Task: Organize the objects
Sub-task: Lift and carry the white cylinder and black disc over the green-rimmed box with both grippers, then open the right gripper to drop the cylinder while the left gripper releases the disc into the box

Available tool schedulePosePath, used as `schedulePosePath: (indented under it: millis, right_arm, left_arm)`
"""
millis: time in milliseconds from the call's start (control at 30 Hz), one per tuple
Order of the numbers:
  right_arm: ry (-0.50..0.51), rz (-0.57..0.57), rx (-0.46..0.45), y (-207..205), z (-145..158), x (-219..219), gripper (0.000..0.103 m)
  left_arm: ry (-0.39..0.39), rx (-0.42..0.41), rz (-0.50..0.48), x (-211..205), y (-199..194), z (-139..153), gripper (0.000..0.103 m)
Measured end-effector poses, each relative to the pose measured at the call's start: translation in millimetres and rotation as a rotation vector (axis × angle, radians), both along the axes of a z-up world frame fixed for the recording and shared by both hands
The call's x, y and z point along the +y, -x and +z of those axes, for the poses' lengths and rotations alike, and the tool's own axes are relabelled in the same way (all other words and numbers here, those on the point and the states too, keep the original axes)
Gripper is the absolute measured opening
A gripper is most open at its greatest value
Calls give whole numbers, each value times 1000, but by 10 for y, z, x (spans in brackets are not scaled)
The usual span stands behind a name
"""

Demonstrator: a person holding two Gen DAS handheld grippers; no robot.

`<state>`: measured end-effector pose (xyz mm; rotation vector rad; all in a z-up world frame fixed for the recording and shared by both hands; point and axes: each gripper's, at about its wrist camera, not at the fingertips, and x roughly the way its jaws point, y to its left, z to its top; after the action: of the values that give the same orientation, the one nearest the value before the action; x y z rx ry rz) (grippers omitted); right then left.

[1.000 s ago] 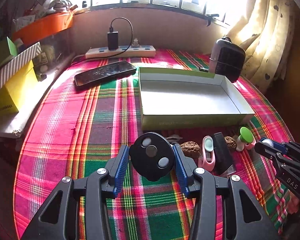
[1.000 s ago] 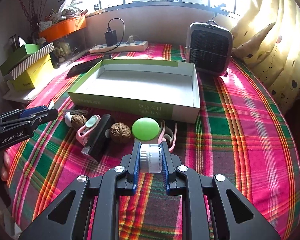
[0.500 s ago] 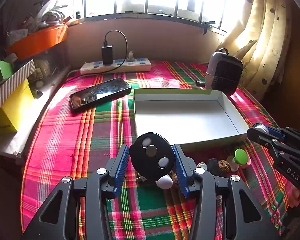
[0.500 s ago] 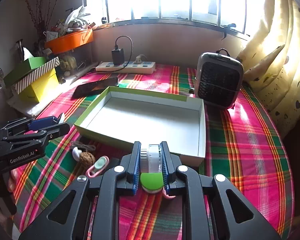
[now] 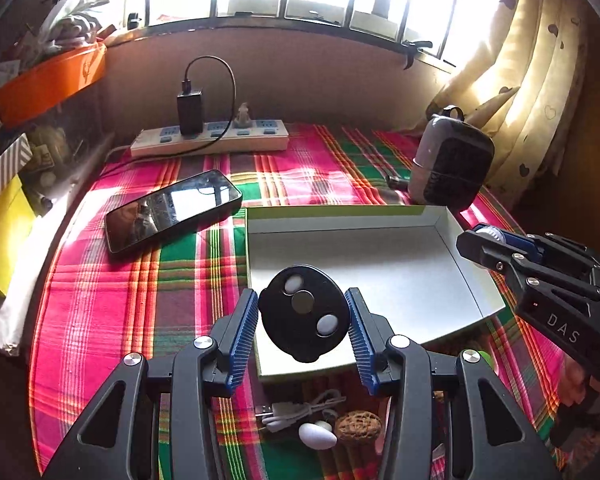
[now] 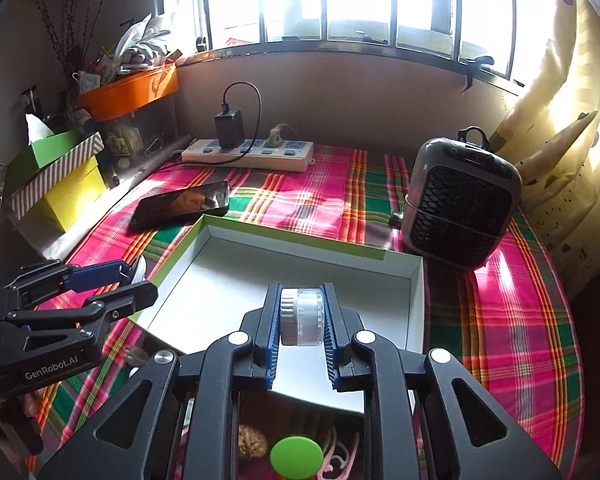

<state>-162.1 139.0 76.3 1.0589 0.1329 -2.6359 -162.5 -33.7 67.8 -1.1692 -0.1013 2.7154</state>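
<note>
My left gripper (image 5: 303, 314) is shut on a black oval disc (image 5: 304, 312) with pale round dots and holds it above the near edge of the open green-and-white box (image 5: 380, 268). My right gripper (image 6: 301, 316) is shut on a small clear jar with a ribbed silver lid (image 6: 302, 316), held over the box (image 6: 220, 300) near its front. Each gripper shows in the other's view: the right one (image 5: 484, 240) at the box's right side, the left one (image 6: 136, 280) at its left corner. A walnut (image 5: 358, 424), a white egg-shaped piece (image 5: 317, 437) and a white cable (image 5: 300, 408) lie in front of the box.
A phone (image 5: 172, 210), a power strip with a charger (image 5: 210, 140) and a small heater (image 6: 460, 208) stand behind the box on the plaid cloth. Boxes (image 6: 56, 184) are stacked at the left. A green disc (image 6: 296, 454), a pink clip and another walnut (image 6: 252, 446) lie below my right gripper.
Both grippers have risen and moved forward with their objects, from the small items on the cloth to above the box's front part.
</note>
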Motion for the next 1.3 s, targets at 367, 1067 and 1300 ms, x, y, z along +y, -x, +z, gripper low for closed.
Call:
schedulePosePath:
  millis: [367, 1067, 1300]
  right_arm:
    - [-22, -19, -101, 557, -295, -30, 20]
    - [-85, -73, -191, 956, -620, -4, 20]
    - [-83, -89, -199, 982, -654, 23, 20]
  left_arm:
    - [24, -52, -29, 151, 506, -196, 43]
    - [91, -124, -55, 351, 925, -506, 43]
    - [116, -116, -55, 387, 930, -530, 43]
